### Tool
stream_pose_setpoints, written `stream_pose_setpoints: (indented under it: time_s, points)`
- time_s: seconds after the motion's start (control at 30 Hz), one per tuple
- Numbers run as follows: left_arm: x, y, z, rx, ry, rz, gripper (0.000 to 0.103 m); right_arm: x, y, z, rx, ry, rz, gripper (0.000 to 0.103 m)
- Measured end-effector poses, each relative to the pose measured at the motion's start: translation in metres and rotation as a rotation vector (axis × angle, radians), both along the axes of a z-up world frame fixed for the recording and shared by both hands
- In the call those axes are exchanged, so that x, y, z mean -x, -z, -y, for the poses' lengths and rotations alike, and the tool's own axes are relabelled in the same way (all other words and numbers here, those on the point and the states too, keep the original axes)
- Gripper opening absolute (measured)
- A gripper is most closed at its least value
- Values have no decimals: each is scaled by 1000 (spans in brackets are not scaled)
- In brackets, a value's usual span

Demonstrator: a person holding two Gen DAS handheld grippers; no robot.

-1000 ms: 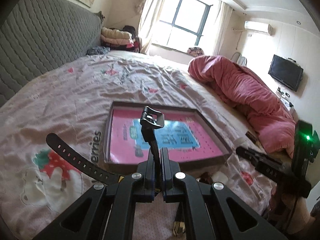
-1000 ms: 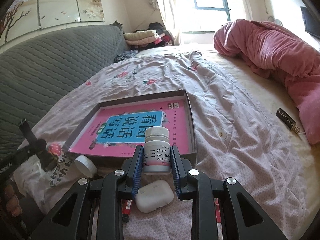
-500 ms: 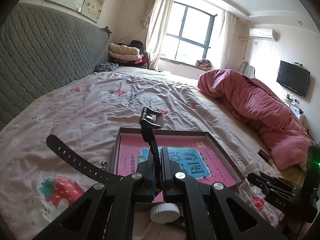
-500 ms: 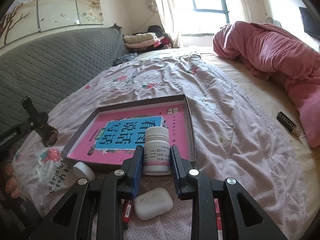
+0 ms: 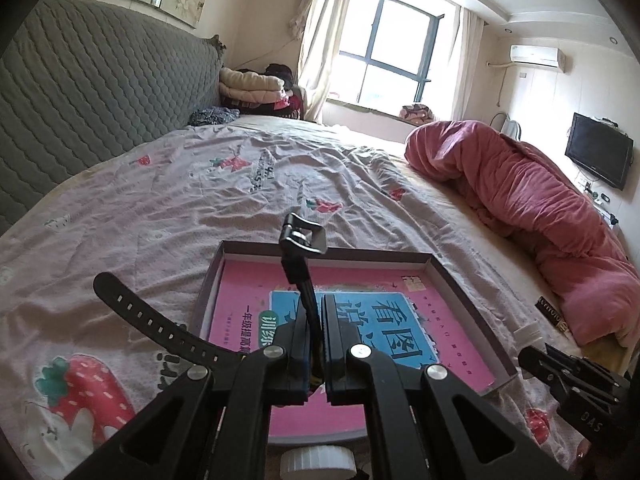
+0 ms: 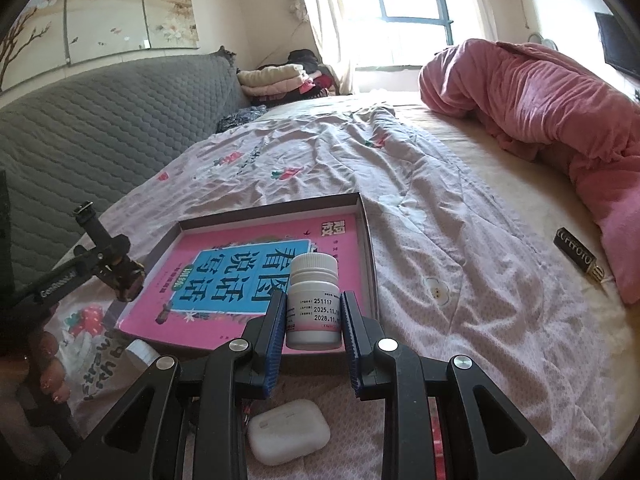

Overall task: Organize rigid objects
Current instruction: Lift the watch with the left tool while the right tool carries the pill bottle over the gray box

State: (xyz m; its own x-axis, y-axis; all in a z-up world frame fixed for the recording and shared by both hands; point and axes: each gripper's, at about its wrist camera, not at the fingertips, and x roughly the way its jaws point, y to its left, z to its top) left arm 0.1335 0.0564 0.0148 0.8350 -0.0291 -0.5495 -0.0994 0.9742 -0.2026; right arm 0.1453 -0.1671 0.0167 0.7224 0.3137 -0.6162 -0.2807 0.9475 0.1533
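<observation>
My left gripper (image 5: 316,320) is shut on a black watch. The buckle end (image 5: 303,236) sticks up ahead of the fingers and the holed strap (image 5: 148,320) trails left over the sheet. It hangs over the near part of a shallow brown tray (image 5: 440,268) that holds a pink and blue book (image 5: 372,320). My right gripper (image 6: 314,300) is shut on a white pill bottle (image 6: 314,308), upright over the tray's (image 6: 366,220) near rim. The left gripper (image 6: 108,256) with the watch shows at the left in the right wrist view.
A white earbud case (image 6: 288,436) lies on the sheet under my right gripper, and a white cap (image 5: 318,462) lies before the tray. A black fob (image 6: 576,256) rests beside the rolled pink duvet (image 6: 540,92). A grey headboard (image 5: 100,100) runs along the left.
My left gripper has carried the watch forward, from short of the tray to over its near part. My right gripper has edged toward the tray with the bottle still held.
</observation>
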Motion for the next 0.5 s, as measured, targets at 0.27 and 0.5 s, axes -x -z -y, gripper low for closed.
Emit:
stream_pose_setpoints:
  time_s: [0.27, 0.5]
  points:
    - [-10, 24, 8, -25, 32, -56, 4, -12, 6, -8, 16, -12, -4, 27]
    - [-15, 37, 19, -72, 62, -85, 4, -20, 10, -11, 30, -18, -6, 27]
